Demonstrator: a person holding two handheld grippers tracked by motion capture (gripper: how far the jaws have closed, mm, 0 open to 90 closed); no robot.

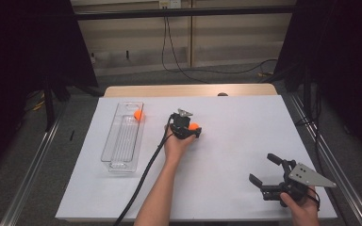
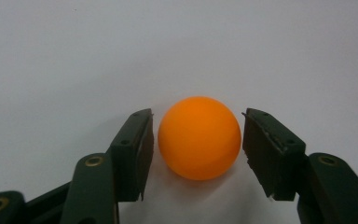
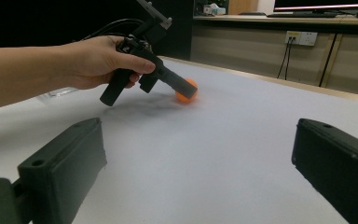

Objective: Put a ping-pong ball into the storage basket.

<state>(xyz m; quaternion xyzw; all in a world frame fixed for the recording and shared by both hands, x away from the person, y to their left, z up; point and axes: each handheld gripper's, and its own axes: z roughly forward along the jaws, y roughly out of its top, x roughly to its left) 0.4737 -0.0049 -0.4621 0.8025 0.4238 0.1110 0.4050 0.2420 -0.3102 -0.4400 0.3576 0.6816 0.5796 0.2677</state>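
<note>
From above, the left gripper reaches down to an orange ball on the white table, near its middle and just right of a clear tray that already holds a second ball. The right gripper waits spread wide at the near right.

In the left gripper view the jaws flank the ball at its widest line, slivers of gap on both sides, so it is not yet pinched. It looks light, hard, smooth and quick to roll; I'd squeeze gently across the middle.

In the right gripper view, the open jaws frame the far-off left gripper.
</note>
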